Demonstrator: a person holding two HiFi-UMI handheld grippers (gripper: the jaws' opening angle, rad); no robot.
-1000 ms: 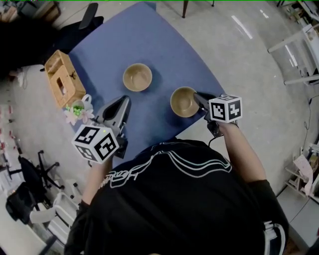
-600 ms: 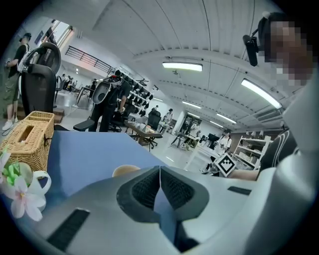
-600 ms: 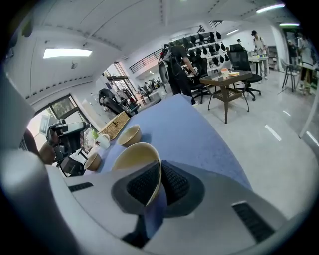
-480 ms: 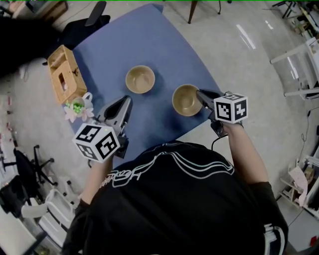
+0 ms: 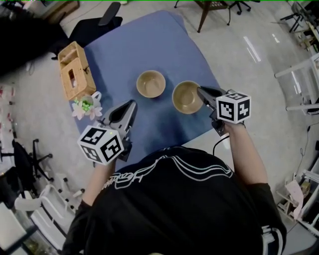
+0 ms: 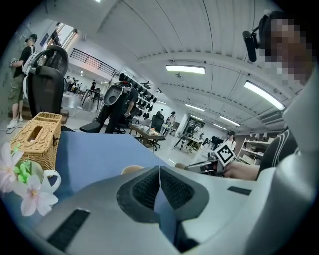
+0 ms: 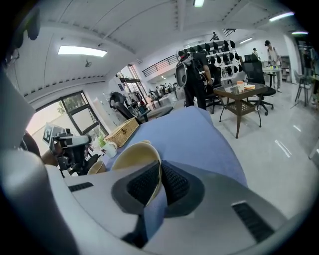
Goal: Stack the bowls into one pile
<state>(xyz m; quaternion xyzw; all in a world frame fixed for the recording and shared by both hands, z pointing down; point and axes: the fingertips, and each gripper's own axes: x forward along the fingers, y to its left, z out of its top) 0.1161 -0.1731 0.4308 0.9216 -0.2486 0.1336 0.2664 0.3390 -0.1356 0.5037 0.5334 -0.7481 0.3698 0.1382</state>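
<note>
Two tan bowls are over the blue table [image 5: 144,45]. One bowl [image 5: 151,83] rests near the middle. The other bowl [image 5: 185,97] hangs just to its right, lifted and tilted, with my right gripper [image 5: 200,91] shut on its right rim. In the right gripper view the held bowl [image 7: 134,154] has its thin rim pinched between the pads of my right gripper [image 7: 159,172]. My left gripper [image 5: 132,104] hovers near the table's front left, shut and empty. In the left gripper view the resting bowl [image 6: 130,169] peeks over my left gripper [image 6: 159,169].
A wicker tissue box [image 5: 75,69] stands at the table's left edge. A white mug with flowers [image 5: 85,105] sits in front of it, close to my left gripper. A wooden table [image 5: 212,7] and office chairs stand beyond the far end.
My right gripper has risen with its bowl and carried it left, closer to the resting bowl. The left gripper has stayed about where it was.
</note>
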